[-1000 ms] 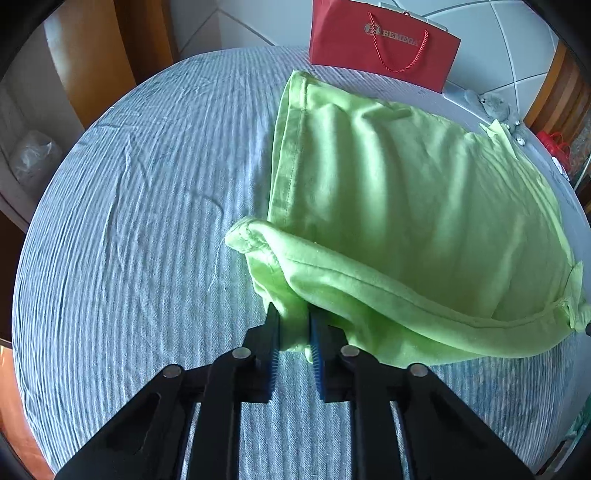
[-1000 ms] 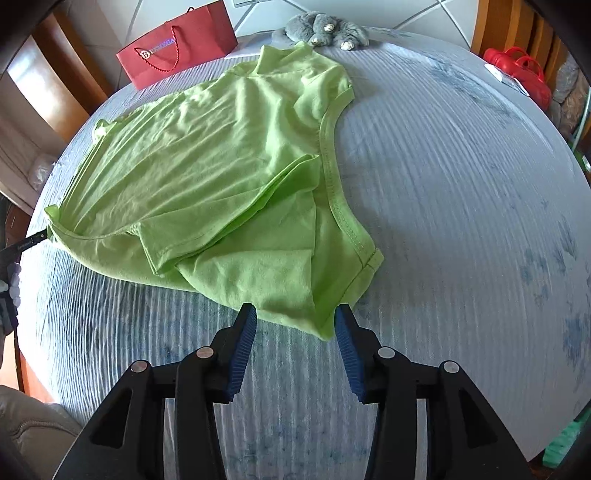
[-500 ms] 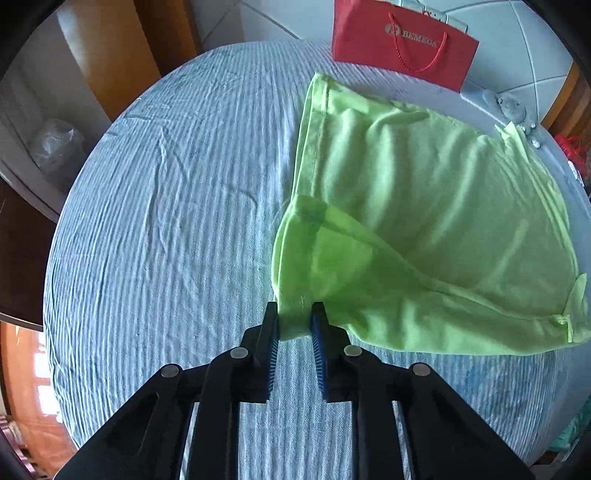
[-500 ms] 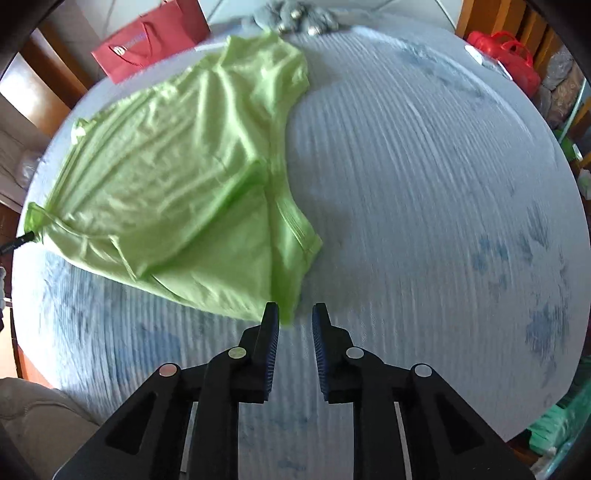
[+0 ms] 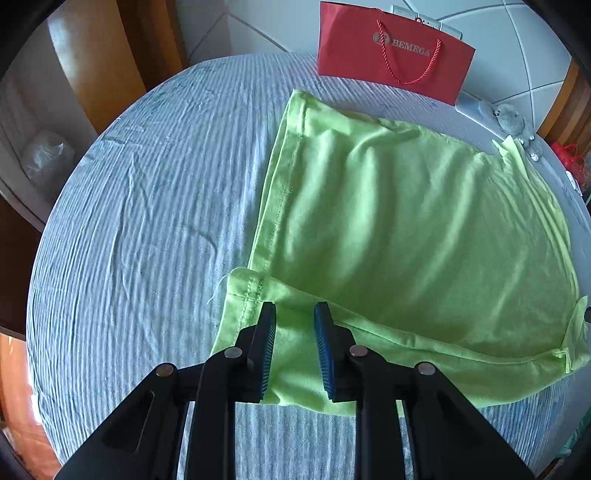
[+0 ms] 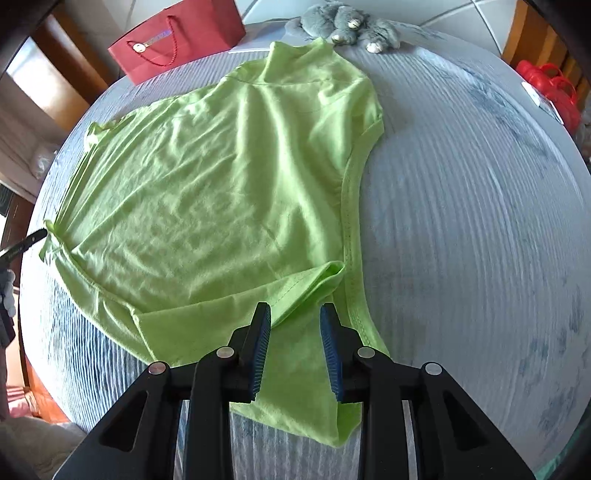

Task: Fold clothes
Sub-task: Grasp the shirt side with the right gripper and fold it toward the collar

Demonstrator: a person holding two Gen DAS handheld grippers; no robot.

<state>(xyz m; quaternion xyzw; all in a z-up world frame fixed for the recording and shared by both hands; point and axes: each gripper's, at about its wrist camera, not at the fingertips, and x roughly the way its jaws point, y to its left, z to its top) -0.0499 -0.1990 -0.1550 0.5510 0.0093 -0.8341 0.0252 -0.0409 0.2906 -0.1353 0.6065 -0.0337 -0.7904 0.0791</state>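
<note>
A lime-green T-shirt (image 6: 221, 177) lies spread on a bed covered with a blue-and-white striped sheet (image 5: 140, 229); taking the red paper bag (image 5: 391, 55) at the far edge of the bed as the landmark, the shirt stretches from just in front of the bag toward the near edge. Its near side is folded over onto the body, leaving a doubled strip along the edge farthest from the bag.

The left tongs (image 5: 294, 317) hover over the hem corner of that folded strip. Their blue pads stand slightly apart, with cloth lying flat below the gap and nothing pinched.

The right tongs (image 6: 295, 317) hang over the folded sleeve at the other end of the strip, also on the side away from the bag. Their jaws are opening, and the fabric beneath them rests loose on the bed, not gripped.

A grey plush toy (image 6: 347, 24) sits beside the bag, just past the shirt's collar.
</note>
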